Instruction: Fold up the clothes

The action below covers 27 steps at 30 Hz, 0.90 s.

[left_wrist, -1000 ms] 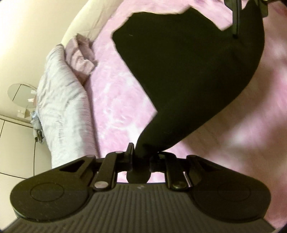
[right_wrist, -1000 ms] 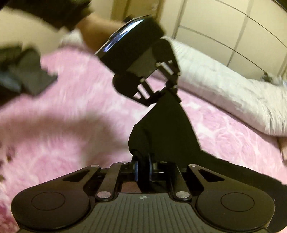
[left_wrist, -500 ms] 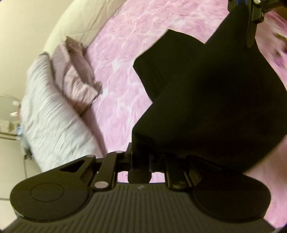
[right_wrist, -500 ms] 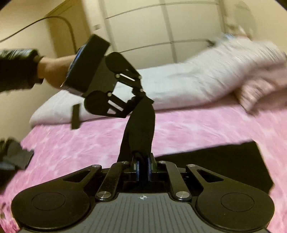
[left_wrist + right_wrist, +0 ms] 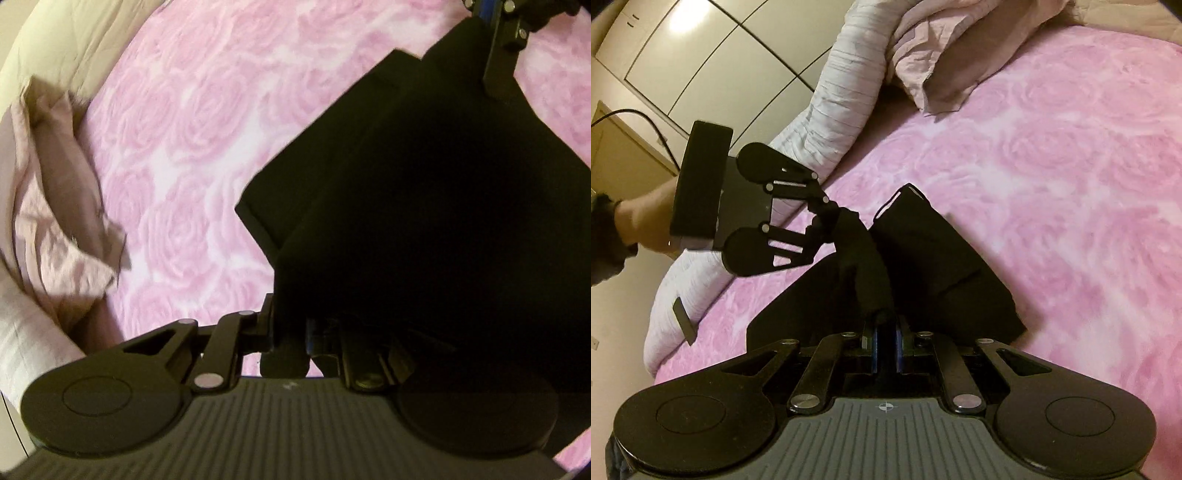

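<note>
- Since the earlier frames both tools have come lower, and more of the black garment (image 5: 923,266) now lies on the pink bed (image 5: 1071,166).
- Left tool (image 5: 827,218) is clamped on one edge of the garment, which hangs from it.
- Right tool (image 5: 885,332) pinches another edge between its closed blue-lined fingers (image 5: 874,350).
- Folded lower layers rest flat on the rose-patterned cover, near the pillow (image 5: 55,206) and the white duvet (image 5: 842,92).

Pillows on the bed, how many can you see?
2. A crumpled dusty-pink pillow lies at the head of the rose-patterned pink bedspread; a long white ribbed pillow lies right beside it, along the edge. More may be hidden outside the pictures.
</note>
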Tool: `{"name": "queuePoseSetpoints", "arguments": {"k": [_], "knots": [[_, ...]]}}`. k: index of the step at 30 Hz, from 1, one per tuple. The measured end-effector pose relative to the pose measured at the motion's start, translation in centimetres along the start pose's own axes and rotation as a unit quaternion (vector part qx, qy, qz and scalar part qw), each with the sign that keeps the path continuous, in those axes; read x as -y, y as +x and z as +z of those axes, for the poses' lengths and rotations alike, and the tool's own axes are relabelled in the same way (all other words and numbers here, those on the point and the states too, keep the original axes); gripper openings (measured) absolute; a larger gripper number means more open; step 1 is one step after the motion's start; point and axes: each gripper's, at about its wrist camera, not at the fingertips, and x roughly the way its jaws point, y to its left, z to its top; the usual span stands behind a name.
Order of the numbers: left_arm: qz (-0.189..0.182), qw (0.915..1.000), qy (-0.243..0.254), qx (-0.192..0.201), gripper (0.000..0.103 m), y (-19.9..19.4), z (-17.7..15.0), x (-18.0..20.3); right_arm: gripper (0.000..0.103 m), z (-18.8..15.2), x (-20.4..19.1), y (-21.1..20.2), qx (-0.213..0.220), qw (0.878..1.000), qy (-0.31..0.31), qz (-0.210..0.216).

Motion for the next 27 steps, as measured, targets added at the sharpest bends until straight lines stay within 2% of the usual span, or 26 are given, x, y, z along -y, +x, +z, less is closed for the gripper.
{"name": "queuePoseSetpoints", "arguments": {"k": [4, 6, 8, 11, 12, 13, 15, 16, 18, 20, 21, 24, 27], "knots": [[-0.012, 0.9997, 0.017, 0.011, 0.013, 0.7, 1.3, -0.4, 0.007, -0.8, 1.0, -1.1, 0.014, 1.0, 0.027, -0.008], [-0.024, 0.9996, 0.01, 0.011, 0.013, 2.0, 1.7, -0.7, 0.007, -1.2, 2.1, -1.0, 0.02, 0.998, 0.051, -0.014], [-0.037, 0.9992, -0.001, 0.013, 0.018, 3.2, 1.9, -1.0, 0.007, -1.6, 3.0, -0.6, 0.021, 0.997, 0.075, -0.016], [-0.037, 0.9982, -0.04, 0.023, 0.03, 3.0, 1.1, -1.7, 0.009, -1.8, 3.7, -0.3, 0.017, 0.995, 0.1, -0.021], [-0.03, 0.9973, -0.061, 0.028, 0.039, 2.5, 0.4, -2.4, 0.011, -1.7, 3.6, -0.6, 0.016, 0.994, 0.103, -0.025], [-0.024, 0.9958, -0.082, 0.033, 0.043, 2.1, -0.3, -3.1, 0.012, -1.7, 3.3, -1.0, 0.017, 0.994, 0.098, -0.034], [-0.006, 0.9911, -0.129, 0.034, 0.042, 1.2, -1.9, -4.6, 0.028, -1.7, 2.2, -2.0, 0.022, 0.995, 0.078, -0.06], [0.0, 0.9869, -0.159, 0.031, 0.04, 0.7, -3.0, -5.4, 0.031, -1.7, 1.7, -2.5, 0.025, 0.994, 0.071, -0.074], [-0.007, 0.9725, -0.229, 0.042, 0.04, -0.6, -5.2, -6.8, 0.045, -1.7, 0.8, -3.4, 0.038, 0.994, 0.066, -0.083], [-0.044, 0.9449, -0.316, 0.072, 0.04, -1.5, -7.0, -7.7, 0.055, -1.6, -0.1, -3.9, 0.052, 0.993, 0.063, -0.087], [-0.059, 0.9353, -0.339, 0.082, 0.04, -1.4, -7.4, -7.7, 0.058, -1.5, -0.4, -3.7, 0.055, 0.993, 0.061, -0.084], [-0.089, 0.9237, -0.359, 0.098, 0.04, 0.1, -6.7, -6.9, 0.058, -0.9, -0.7, -1.7, 0.058, 0.993, 0.064, -0.075], [-0.112, 0.9127, -0.376, 0.115, 0.038, 2.3, -5.4, -6.7, 0.057, -0.5, 0.3, 0.3, 0.054, 0.991, 0.08, -0.09]]}}
